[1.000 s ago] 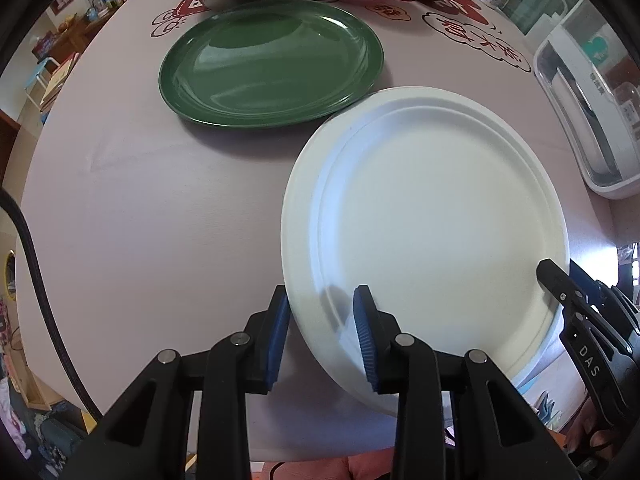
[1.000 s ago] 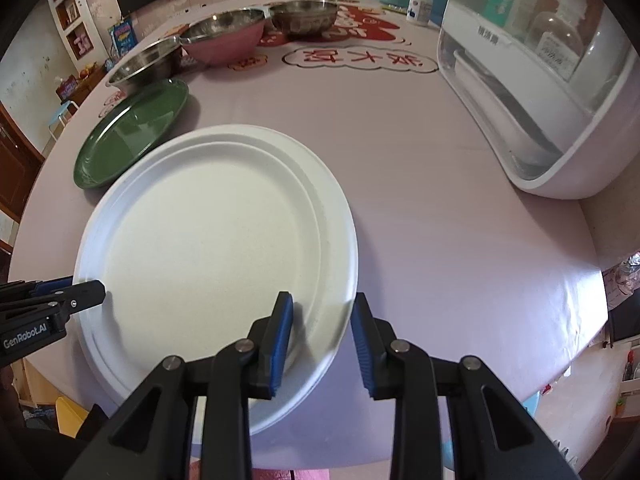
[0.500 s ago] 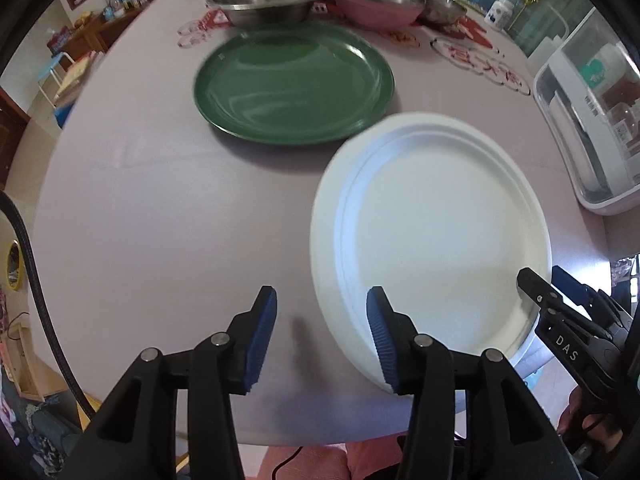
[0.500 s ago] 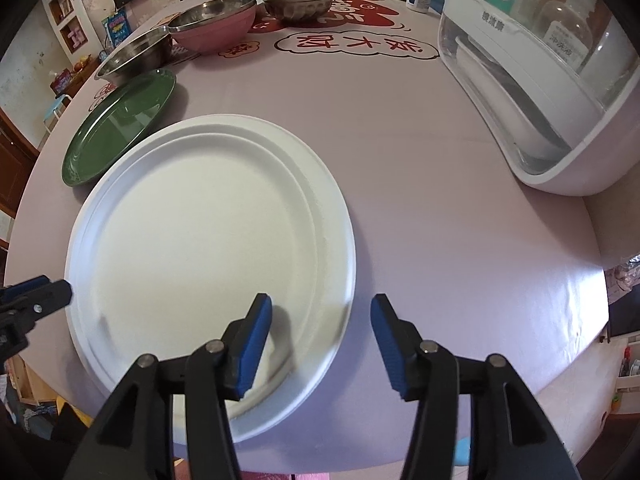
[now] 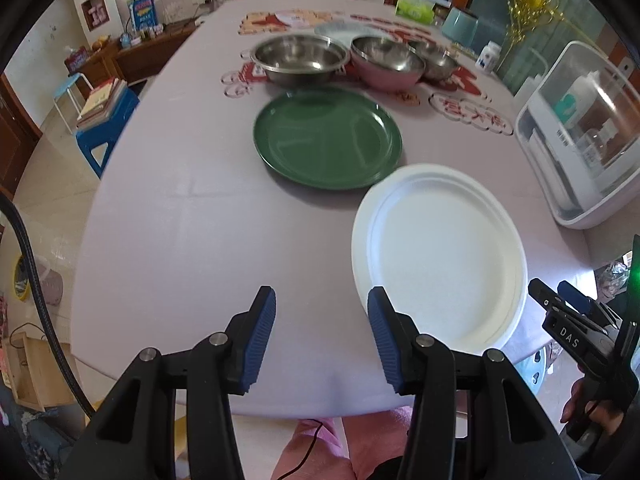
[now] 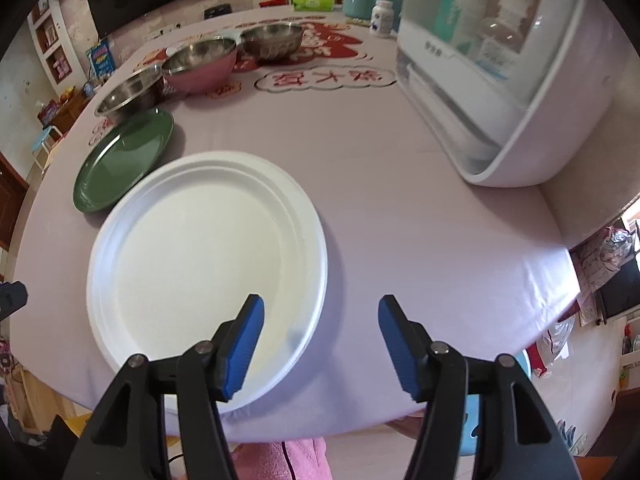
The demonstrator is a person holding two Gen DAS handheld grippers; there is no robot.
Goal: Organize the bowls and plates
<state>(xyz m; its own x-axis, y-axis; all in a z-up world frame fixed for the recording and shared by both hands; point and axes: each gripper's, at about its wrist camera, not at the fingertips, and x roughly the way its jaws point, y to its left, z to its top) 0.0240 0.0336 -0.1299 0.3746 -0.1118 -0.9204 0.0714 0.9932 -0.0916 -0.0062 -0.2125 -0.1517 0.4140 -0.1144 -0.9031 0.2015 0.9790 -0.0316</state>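
The left gripper (image 5: 322,322) had its fingers spread with nothing between them, only bare surface (image 5: 192,240) showing in the gap; the white plate (image 5: 438,256) lay flat just to the right of its right finger, whose tip overlapped the plate's near rim in view without pinching it. The right gripper (image 6: 320,330) was opening, its fingers wide apart; the plate's right-hand rim showed in the gap between them, the left finger hanging over the plate's inner face, and neither pad pressed on it. Judging by how it lay, the plate had been set down near the surface's front edge and let go, both grippers standing clear above it.

Beyond the left fingers and slightly right sat the green plate (image 5: 327,138), its near right edge just beside the white plate's far rim. Farther still, a row of three bowls stood close together: a steel bowl (image 5: 300,59), a pink bowl (image 5: 387,62) and a smaller steel bowl (image 5: 434,60). Keeping plates forward and bowls behind looked like sorting by kind. Far right of the right fingers stood a white appliance (image 6: 496,80) with a clear lid
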